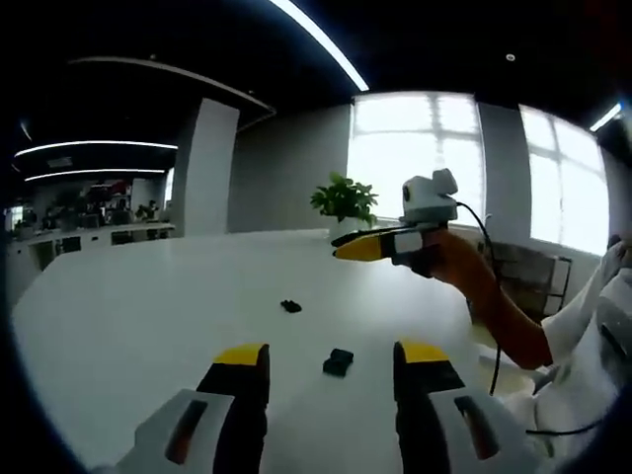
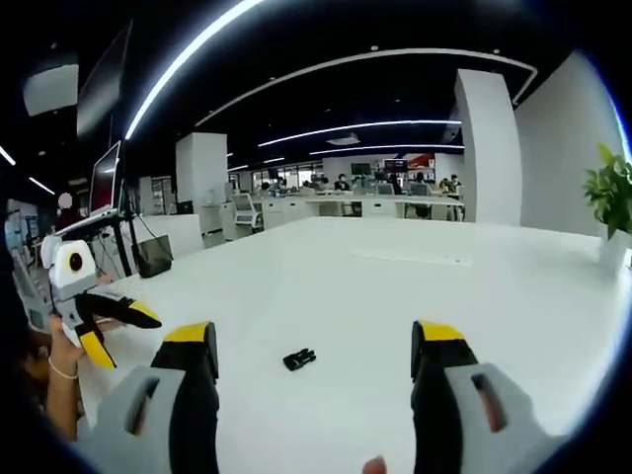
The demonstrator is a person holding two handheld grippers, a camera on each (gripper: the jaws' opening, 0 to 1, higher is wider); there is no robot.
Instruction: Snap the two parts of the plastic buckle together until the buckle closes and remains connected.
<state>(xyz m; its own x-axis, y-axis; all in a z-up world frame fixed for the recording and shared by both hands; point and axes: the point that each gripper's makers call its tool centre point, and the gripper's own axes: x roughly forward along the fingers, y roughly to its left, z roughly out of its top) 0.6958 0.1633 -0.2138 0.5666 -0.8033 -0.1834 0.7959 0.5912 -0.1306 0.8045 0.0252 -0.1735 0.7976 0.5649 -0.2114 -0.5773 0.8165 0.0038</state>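
Observation:
Two small black buckle parts lie apart on the white table (image 1: 148, 316). The nearer buckle part (image 1: 338, 362) sits just ahead of my left gripper (image 1: 333, 357), level with the gap between its jaws, which stand wide open and hold nothing. The farther buckle part (image 1: 290, 306) lies beyond it to the left. In the right gripper view one buckle part (image 2: 299, 358) rests on the table ahead of my right gripper (image 2: 314, 338), also open and holding nothing. The right gripper (image 1: 359, 247) hovers above the table in a hand. The left gripper (image 2: 122, 333) shows at the left with its yellow tips spread.
A potted plant (image 1: 344, 202) stands at the table's far edge, also seen as a plant (image 2: 612, 188) at the right. A person's arm (image 1: 499, 311) and a dark cable (image 1: 494, 346) reach in from the right. Desks and monitors (image 2: 109, 178) stand beyond the table.

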